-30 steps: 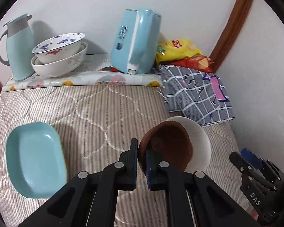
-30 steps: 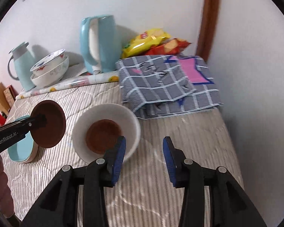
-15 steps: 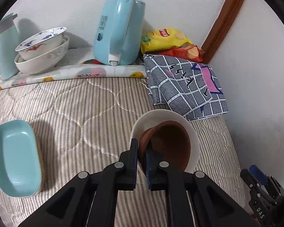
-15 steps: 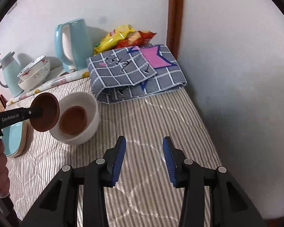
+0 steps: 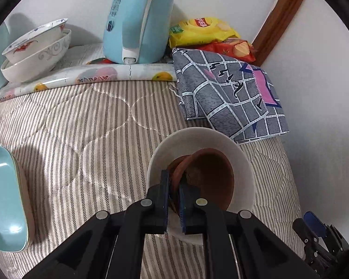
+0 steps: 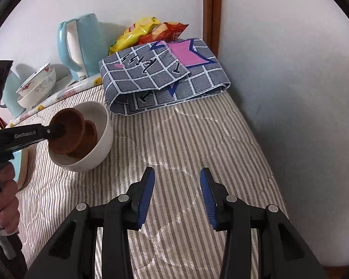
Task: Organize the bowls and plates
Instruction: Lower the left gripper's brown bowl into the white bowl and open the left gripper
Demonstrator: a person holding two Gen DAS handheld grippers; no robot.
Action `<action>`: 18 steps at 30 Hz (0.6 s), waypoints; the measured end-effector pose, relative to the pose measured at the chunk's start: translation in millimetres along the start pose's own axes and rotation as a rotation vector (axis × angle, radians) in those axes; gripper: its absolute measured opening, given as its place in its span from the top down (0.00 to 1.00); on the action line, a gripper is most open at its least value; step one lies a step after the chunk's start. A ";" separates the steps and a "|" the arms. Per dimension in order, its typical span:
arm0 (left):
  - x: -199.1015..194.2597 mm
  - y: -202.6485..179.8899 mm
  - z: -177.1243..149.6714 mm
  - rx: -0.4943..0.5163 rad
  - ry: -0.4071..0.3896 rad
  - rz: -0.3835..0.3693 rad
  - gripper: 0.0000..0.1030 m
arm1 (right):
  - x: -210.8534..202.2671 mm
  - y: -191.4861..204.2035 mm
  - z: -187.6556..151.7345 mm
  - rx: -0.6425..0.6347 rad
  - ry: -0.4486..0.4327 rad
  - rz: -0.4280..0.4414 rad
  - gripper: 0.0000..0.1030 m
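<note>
My left gripper (image 5: 174, 186) is shut on the rim of a small brown bowl (image 5: 209, 176). It holds the bowl tilted, down inside a white bowl (image 5: 197, 134) that stands on the striped cover. The right wrist view shows the held brown bowl (image 6: 65, 130) leaning against a second brown bowl (image 6: 92, 132) that lies in the white bowl (image 6: 102, 139), with the left gripper (image 6: 58, 130) reaching in from the left. My right gripper (image 6: 175, 174) is open and empty above the bare cover, to the right of the white bowl.
A teal oval dish (image 5: 4, 197) lies at the left. At the back are two stacked patterned bowls (image 5: 35, 48), a light-blue kettle (image 5: 137, 21) and snack bags (image 5: 202, 32). A folded checked cloth (image 5: 228, 97) lies behind the white bowl. A wall closes the right side.
The left gripper has carried the brown bowl right and down into the white bowl. The right gripper has drawn away to the right, still open.
</note>
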State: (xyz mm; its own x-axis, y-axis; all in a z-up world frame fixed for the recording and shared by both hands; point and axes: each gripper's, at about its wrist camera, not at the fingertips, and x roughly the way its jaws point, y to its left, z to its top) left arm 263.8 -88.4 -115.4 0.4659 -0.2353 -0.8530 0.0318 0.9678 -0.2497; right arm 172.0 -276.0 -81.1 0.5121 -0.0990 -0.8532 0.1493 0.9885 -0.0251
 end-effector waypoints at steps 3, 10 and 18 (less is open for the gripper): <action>2.9 -0.4 0.3 -0.003 0.005 -0.008 0.93 | 2.7 2.9 1.4 -0.020 0.001 -0.005 0.61; 10.9 -2.4 0.6 -0.011 0.025 -0.023 0.92 | 6.2 5.0 1.9 -0.027 0.011 0.007 0.61; 11.5 -3.3 -0.4 0.004 0.030 -0.031 0.91 | 8.8 8.3 0.9 -0.037 0.028 0.014 0.61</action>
State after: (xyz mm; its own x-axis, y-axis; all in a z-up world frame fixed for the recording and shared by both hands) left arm 268.6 -94.4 -124.5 0.4378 -0.2674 -0.8584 0.0495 0.9605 -0.2740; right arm 178.5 -268.7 -88.3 0.4902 -0.0825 -0.8677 0.1109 0.9933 -0.0318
